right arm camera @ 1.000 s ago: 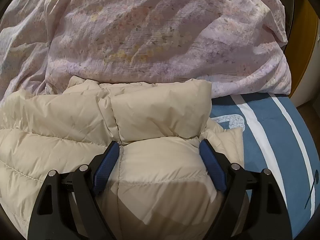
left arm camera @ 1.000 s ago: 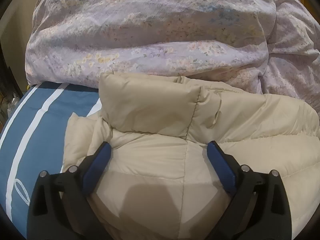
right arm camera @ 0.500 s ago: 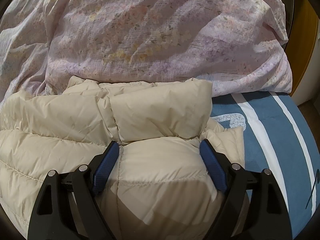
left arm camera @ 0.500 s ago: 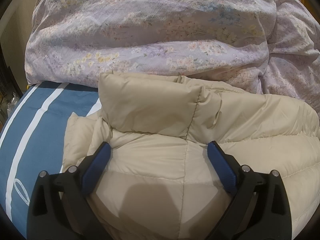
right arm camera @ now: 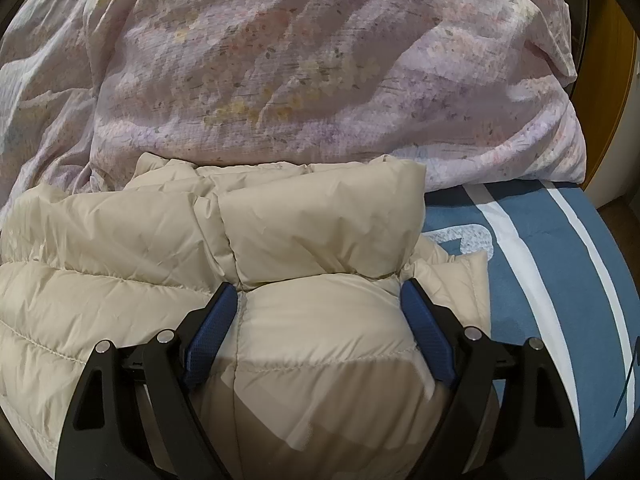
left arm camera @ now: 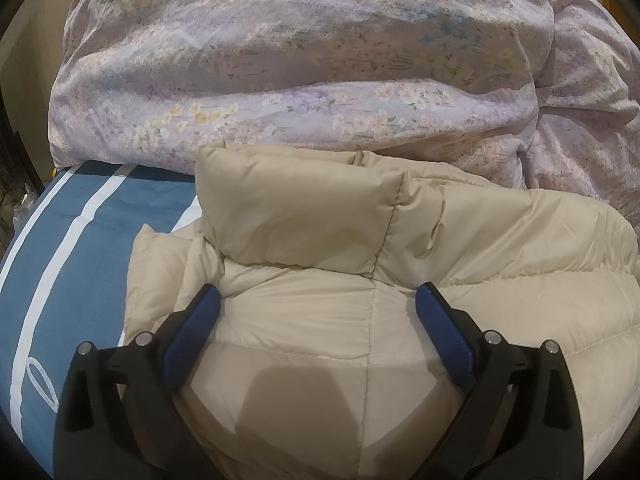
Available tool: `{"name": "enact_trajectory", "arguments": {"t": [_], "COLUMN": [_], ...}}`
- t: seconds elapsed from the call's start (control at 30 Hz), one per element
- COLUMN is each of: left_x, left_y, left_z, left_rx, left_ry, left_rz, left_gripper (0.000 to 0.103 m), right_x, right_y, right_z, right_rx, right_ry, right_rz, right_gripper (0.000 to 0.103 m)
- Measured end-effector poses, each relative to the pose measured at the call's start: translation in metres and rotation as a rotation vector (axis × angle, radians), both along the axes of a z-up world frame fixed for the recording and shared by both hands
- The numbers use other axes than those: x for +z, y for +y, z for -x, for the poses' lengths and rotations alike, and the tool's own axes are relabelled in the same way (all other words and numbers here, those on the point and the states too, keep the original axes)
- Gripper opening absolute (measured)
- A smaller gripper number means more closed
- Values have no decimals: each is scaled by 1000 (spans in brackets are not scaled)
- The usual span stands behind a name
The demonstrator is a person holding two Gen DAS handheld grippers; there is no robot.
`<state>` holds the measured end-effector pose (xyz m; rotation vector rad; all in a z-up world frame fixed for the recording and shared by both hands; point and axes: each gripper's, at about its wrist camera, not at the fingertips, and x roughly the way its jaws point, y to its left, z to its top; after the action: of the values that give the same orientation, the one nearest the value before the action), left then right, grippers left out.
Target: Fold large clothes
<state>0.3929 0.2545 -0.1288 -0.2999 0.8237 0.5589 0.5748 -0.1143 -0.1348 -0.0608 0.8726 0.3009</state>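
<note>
On blue white-striped bedding [left arm camera: 92,216], against a lilac floral duvet [left arm camera: 304,60]: one folded beige puffer jacket [left arm camera: 304,216], its padded bulk bulging between the wide-spread jaws of left gripper [left arm camera: 318,300] and right gripper [right arm camera: 318,298], neither visibly clamping it.

1. The bed [left arm camera: 100,216] has a blue cover with white stripes.
2. A puffy cream jacket [left arm camera: 320,232] lies folded on the bed, just in front of the blanket.
3. A big purple flowery blanket [left arm camera: 300,60] lies bunched up at the far end, touching the jacket.
</note>
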Motion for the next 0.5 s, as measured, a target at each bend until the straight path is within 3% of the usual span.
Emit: {"name": "enact_trajectory", "arguments": {"t": [0.33,0.5], "left_x": [1,20], "left_y": [-5,-17], "left_z": [3,32], "left_rx": [8,15], "left_ry": [-7,-3], "left_rz": [-4,-8], "left_gripper": [98,96], "right_x": [1,27], "right_y": [2,-23], "right_z": [-3,28], "right_rx": [7,4], "right_ry": [14,28], "right_rz": [-7,-46], "right_gripper": [88,88]}}
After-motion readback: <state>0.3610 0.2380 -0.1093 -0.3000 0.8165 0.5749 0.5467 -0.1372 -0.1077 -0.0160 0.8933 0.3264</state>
